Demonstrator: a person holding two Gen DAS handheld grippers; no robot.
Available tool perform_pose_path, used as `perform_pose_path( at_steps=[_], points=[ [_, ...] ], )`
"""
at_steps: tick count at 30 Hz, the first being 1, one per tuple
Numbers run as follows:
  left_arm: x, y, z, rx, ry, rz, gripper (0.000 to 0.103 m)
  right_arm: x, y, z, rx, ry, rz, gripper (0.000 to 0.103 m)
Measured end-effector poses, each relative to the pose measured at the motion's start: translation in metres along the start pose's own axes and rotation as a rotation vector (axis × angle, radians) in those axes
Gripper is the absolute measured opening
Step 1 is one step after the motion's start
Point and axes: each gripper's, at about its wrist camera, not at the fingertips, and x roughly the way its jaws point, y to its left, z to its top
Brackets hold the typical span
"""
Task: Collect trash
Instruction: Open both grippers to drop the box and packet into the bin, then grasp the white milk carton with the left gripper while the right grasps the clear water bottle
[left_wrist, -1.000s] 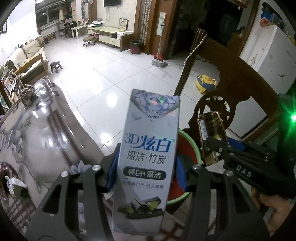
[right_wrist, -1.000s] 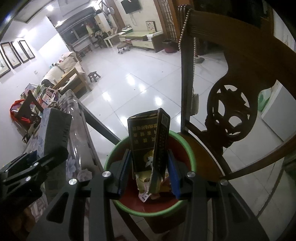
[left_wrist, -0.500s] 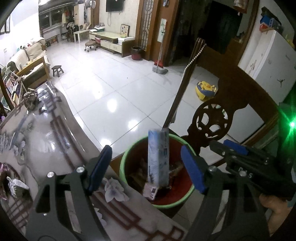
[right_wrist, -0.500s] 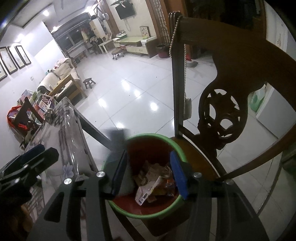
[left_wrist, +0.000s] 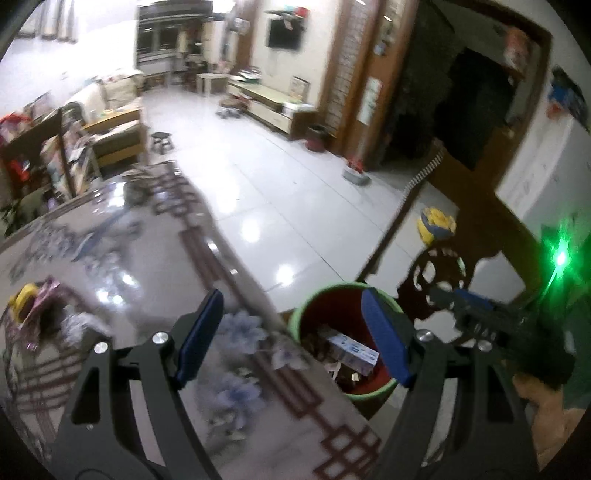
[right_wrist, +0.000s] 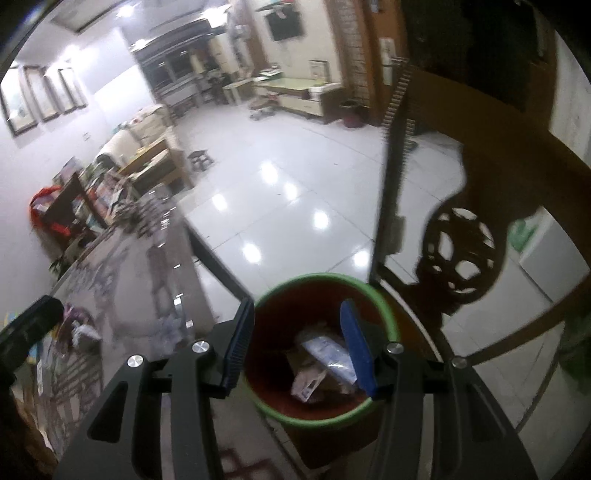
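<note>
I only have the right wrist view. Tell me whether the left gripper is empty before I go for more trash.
Observer: The left gripper is open with nothing between its fingers, above the table edge beside the bin.
Operator: Report what trash lies on the table.
Observer: Near the table's left end there is a yellow item with a pink wrapper beside it, both blurred.
Operator: Name anything on the floor.
Observer: A yellow toy sits on the floor beyond the chair.
</note>
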Motion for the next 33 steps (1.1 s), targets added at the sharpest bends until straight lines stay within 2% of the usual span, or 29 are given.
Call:
perform_pose_path(
  at_steps=[8,16,20,22,26,31,33],
  points=[
    [-0.072,0.065,-0.012,-0.138,-0.096,0.079,0.075,0.009,0.090,-0.029,-0.186,0.101,0.118,0.048],
    [-0.120,0.137,-0.044,-0.251,-0.106,0.177,0.075,0.011,0.177,-0.078,-0.368,0.206,0.205,0.052],
    [-0.137,0.172,-0.060,-0.306,-0.107,0.221,0.075,0.006,0.230,-0.113,-0.539,0.275,0.278,0.053],
    [-0.144,0.188,-0.068,-0.334,-0.107,0.243,0.075,0.004,0.259,-0.139,-0.661,0.333,0.331,0.059],
    [-0.155,0.219,-0.080,-0.391,-0.102,0.264,0.075,-0.001,0.308,-0.193,-0.873,0.456,0.427,0.059],
    [-0.171,0.245,-0.091,-0.438,-0.118,0.276,0.075,-0.011,0.354,-0.248,-1.097,0.534,0.463,0.060],
    [-0.173,0.251,-0.095,-0.448,-0.122,0.279,0.075,-0.010,0.365,-0.264,-1.157,0.554,0.473,0.065]
  ],
)
